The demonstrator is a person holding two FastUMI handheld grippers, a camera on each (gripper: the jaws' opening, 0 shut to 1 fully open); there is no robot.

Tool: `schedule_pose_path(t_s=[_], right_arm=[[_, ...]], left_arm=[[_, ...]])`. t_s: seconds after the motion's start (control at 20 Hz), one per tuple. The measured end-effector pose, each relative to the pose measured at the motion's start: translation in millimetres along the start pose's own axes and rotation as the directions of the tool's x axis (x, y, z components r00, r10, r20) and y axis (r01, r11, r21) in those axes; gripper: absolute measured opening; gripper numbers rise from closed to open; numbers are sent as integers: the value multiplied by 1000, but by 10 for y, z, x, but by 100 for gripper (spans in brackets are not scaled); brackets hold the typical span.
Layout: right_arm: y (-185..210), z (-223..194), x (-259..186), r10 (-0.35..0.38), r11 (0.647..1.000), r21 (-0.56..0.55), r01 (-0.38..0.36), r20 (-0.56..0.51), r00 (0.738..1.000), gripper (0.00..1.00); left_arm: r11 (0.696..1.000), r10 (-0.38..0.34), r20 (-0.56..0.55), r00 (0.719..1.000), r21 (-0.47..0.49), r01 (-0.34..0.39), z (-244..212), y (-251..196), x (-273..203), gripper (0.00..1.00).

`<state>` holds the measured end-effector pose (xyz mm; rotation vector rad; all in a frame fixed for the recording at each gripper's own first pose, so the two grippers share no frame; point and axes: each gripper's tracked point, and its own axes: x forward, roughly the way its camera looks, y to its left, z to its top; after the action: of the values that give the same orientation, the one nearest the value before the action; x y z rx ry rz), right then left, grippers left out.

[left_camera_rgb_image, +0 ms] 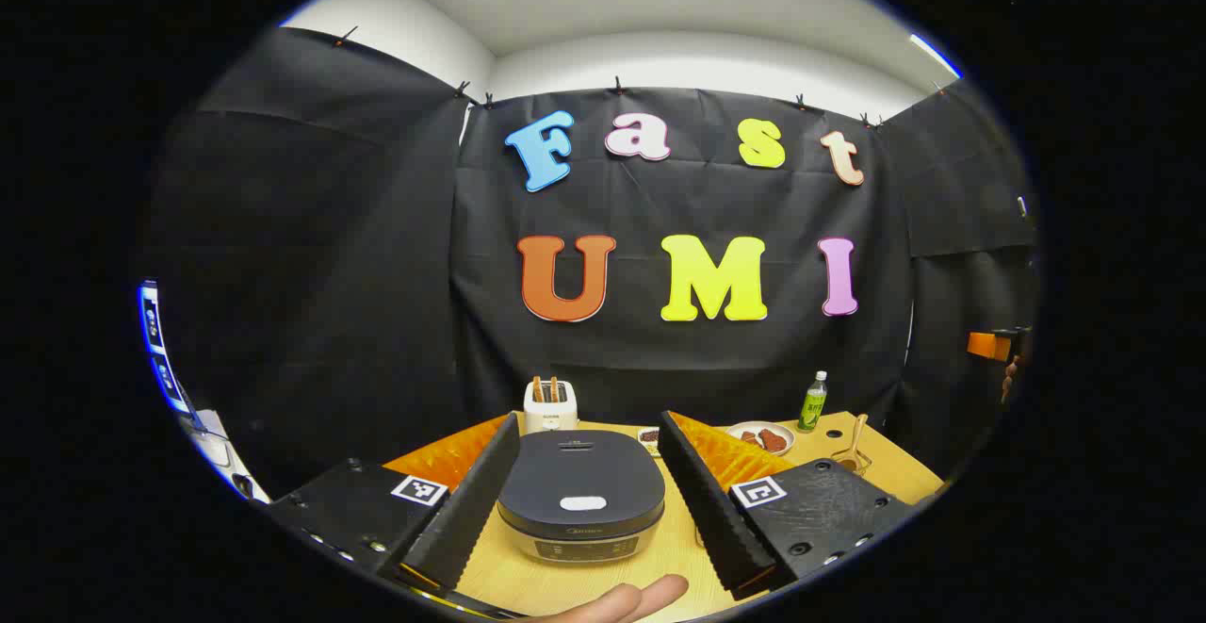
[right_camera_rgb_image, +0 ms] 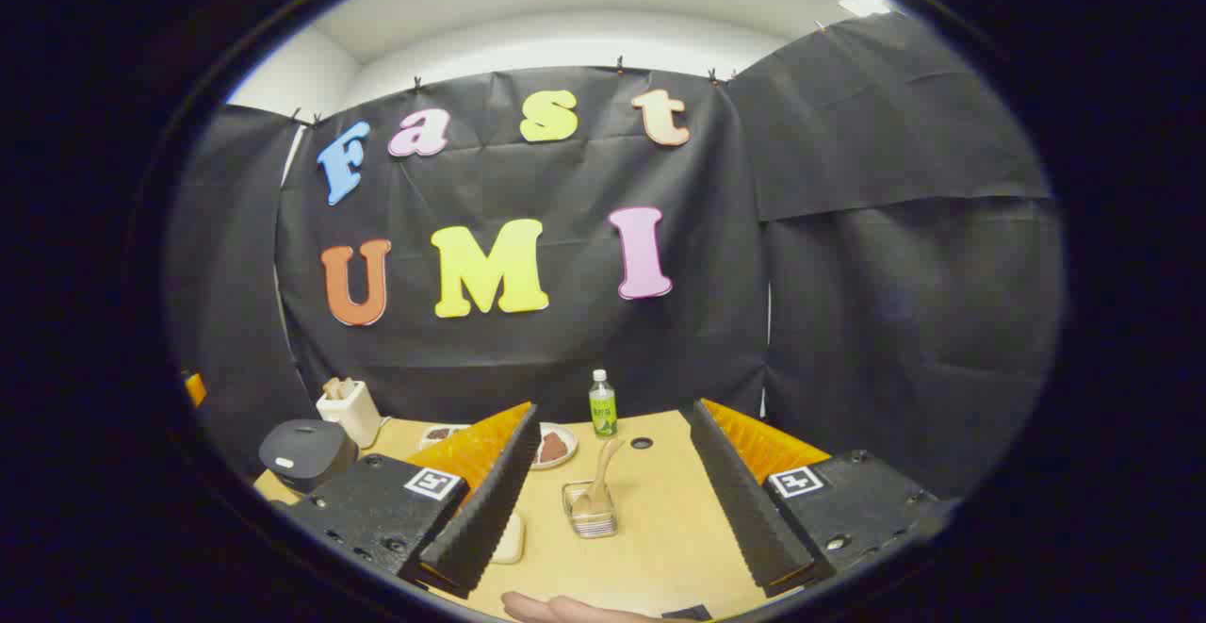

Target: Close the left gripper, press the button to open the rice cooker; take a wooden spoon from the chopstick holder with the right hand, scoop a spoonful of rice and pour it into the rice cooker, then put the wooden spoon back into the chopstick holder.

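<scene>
Left gripper (left_camera_rgb_image: pixel 584 510): fingers spread wide, framing the lidded rice cooker (left_camera_rgb_image: pixel 581 496) on the table (left_camera_rgb_image: pixel 565 585). Right gripper (right_camera_rgb_image: pixel 617 519): fingers likewise apart, the wooden spoon (right_camera_rgb_image: pixel 596 491) upright in its chopstick holder (right_camera_rgb_image: pixel 589 515) between them, untouched.

Wooden table (left_camera_rgb_image: pixel 565 585) bears rice cooker (left_camera_rgb_image: pixel 580 491), toaster (left_camera_rgb_image: pixel 550 406), bottle (left_camera_rgb_image: pixel 813 402).
</scene>
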<state>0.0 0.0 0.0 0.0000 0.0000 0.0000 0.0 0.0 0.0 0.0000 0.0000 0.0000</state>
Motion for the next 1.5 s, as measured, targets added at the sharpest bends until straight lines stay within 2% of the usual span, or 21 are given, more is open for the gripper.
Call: schedule_pose_path(t_s=[0.05, 0.1, 0.2, 0.3, 0.35, 0.4, 0.5, 0.55, 0.6, 0.65, 0.7, 0.85, 0.9, 0.95, 1.05, 1.1, 1.15, 1.25, 1.3, 1.45, 1.5], right_arm=[[-15, 24, -14, -3, 1000, -7, 3, 6, 1000, 100], [-34, 66, -30, 10, 1000, -13, -10, 22, 1000, 95], [-37, 141, -77, 17, 1000, -27, -16, 49, 999, 100], [-109, 127, -106, 14, 999, -35, -12, 59, 998, 100], [-113, 125, -126, 21, 999, -36, -19, 56, 998, 95], [-123, 111, -144, 24, 999, -35, -23, 46, 999, 100], [-127, 51, -190, 50, 999, -16, -50, 29, 998, 96], [-150, 49, -204, 49, 999, -8, -49, 25, 998, 100], [-193, 42, -212, 46, 999, 1, -46, 29, 999, 95], [-191, 46, -225, 51, 999, 10, -51, 36, 998, 100], [-194, 39, -235, 52, 999, 14, -52, 37, 998, 95], [-147, -29, -231, 76, 997, 21, -76, 28, 997, 95], [-154, -49, -230, 77, 997, 14, -77, 25, 997, 100], [-156, -62, -237, 81, 997, 8, -81, 26, 996, 95], [-140, -78, -257, 87, 996, -10, -87, 34, 996, 100], [-142, -93, -258, 87, 996, -20, -87, 39, 995, 100], [-141, -116, -254, 87, 996, -29, -86, 40, 995, 95], [-153, -147, -240, 77, 996, -53, -75, 45, 996, 95], [-177, -154, -220, 66, 996, -67, -62, 51, 997, 100], [-205, -241, -163, 47, 995, -89, -42, 53, 997, 100], [-203, -286, -141, 49, 995, -90, -45, 44, 998, 95]], left_arm=[[1000, -7, -5, 1000, -3, 7, -20, -20, -2, 94], [1000, -14, -13, 1000, -9, 14, -37, -42, -9, 94], [1000, -25, -21, 999, -8, 24, -66, -77, -7, 94], [1000, -27, -20, 999, 8, 27, -72, -89, 9, 94], [999, -28, -17, 999, 16, 28, -76, -102, 2, 94], [999, -31, -16, 999, 22, 31, -74, -113, -3, 89], [999, -45, -22, 999, 22, 45, -104, -153, 4, 94], [999, -46, -29, 999, 15, 46, -124, -161, 2, 94], [999, -46, -37, 998, 4, 46, -142, -178, 23, 94], [999, -47, -43, 998, -11, 47, -159, -186, 26, 94], [998, -50, -52, 997, -28, 49, -178, -203, 52, 94], [997, -39, -110, 993, -65, 31, -382, -146, 223, 94], [997, -37, -141, 989, -76, 26, -489, -134, 294, 93], [995, -53, -173, 983, -90, 38, -594, -155, 334, 76], [996, -40, -215, 976, -86, 22, -746, -67, 459, 43], [998, -17, -234, 972, -68, 0, -829, 6, 519, 37], [998, -15, -261, 965, -59, 0, -951, 21, 584, 15], [998, 0, -313, 950, -56, -19, -1114, 88, 656, 5], [998, -7, -338, 941, -59, -14, -1201, 83, 686, 5], [998, 2, -413, 911, -57, -28, -1442, 90, 770, 0], [998, 4, -434, 901, -57, -32, -1535, 99, 811, 0]])
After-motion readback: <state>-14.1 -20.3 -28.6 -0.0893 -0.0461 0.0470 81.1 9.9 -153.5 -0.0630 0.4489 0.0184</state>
